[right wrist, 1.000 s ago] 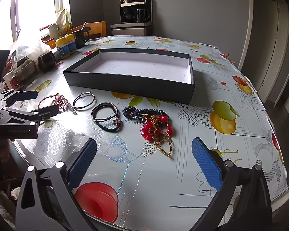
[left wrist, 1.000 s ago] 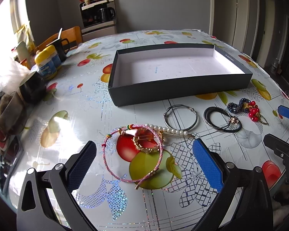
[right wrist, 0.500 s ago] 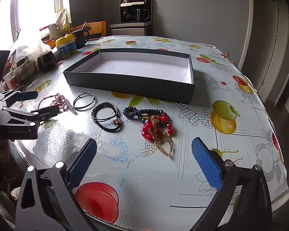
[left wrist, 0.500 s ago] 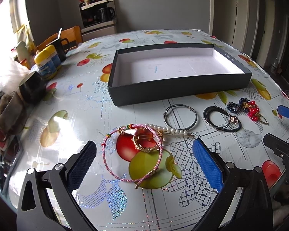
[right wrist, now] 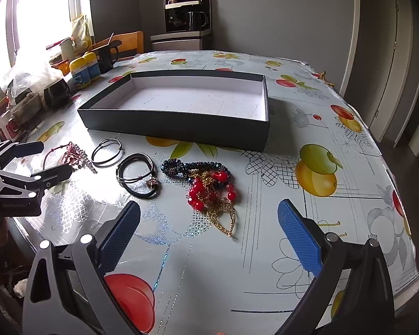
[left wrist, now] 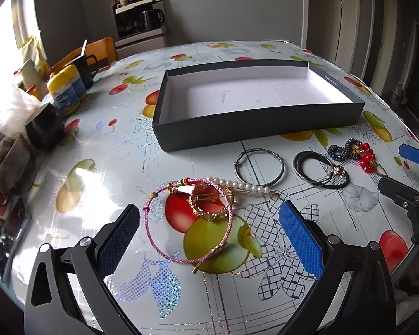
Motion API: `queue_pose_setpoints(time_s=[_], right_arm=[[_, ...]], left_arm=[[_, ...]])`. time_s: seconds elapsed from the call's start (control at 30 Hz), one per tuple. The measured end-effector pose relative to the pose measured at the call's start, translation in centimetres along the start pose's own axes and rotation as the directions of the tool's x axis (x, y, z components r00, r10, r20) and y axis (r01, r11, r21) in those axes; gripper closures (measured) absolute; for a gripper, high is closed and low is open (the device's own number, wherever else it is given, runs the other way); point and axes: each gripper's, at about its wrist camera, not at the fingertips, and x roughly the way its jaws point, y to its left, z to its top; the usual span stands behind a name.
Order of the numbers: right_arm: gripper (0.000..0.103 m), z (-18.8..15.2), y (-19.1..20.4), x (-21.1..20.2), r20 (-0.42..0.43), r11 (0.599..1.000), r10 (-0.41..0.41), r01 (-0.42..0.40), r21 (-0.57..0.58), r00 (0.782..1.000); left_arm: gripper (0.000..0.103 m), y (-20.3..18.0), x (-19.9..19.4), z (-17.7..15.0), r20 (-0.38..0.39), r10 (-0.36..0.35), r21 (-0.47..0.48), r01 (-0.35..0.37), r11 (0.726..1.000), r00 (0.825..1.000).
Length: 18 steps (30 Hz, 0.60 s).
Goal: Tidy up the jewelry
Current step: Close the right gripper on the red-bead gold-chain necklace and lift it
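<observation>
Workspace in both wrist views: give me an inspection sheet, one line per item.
Surface: table under a glossy fruit-print cloth.
Job's things: black tray, white inside, nothing in it. Along its near side on the cloth: pink cord bracelet over a pearl strand, grey bangle, black cord bracelet, red bead and gold chain tangle.
Clutter: yellow-lidded jars, black mug, plastic bag at the table's window end.
Grippers: left gripper and right gripper both have fingers apart, holding nothing.
Cables: nothing seen.
Surroundings: coffee machine, wooden chair, doors.
</observation>
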Motion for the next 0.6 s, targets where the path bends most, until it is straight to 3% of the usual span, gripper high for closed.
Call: queue_pose_setpoints(time_s=[0.2, 0.47, 0.6], right_arm=[[0.024, 0.2, 0.1, 0.7, -0.032, 1.0, 0.017, -0.017, -0.017, 0.999], [0.061, 0.8, 0.8, 1.4, -0.043, 0.998, 0.018, -0.021, -0.057, 0.999], [0.073, 0.7, 0.7, 1.7, -0.052, 0.998, 0.02, -0.023, -0.06, 0.998]], left_arm=[[0.002, -0.1, 0.0, -0.1, 0.0, -0.01, 0.004, 0.01, 1.0, 1.0], [0.002, 0.0, 0.1, -0.1, -0.009, -0.037, 0.009, 0.037, 0.999, 0.999], [0.002, 0.1, 0.0, -0.1, -0.003, -0.041, 0.009, 0.041, 0.999, 0.999]])
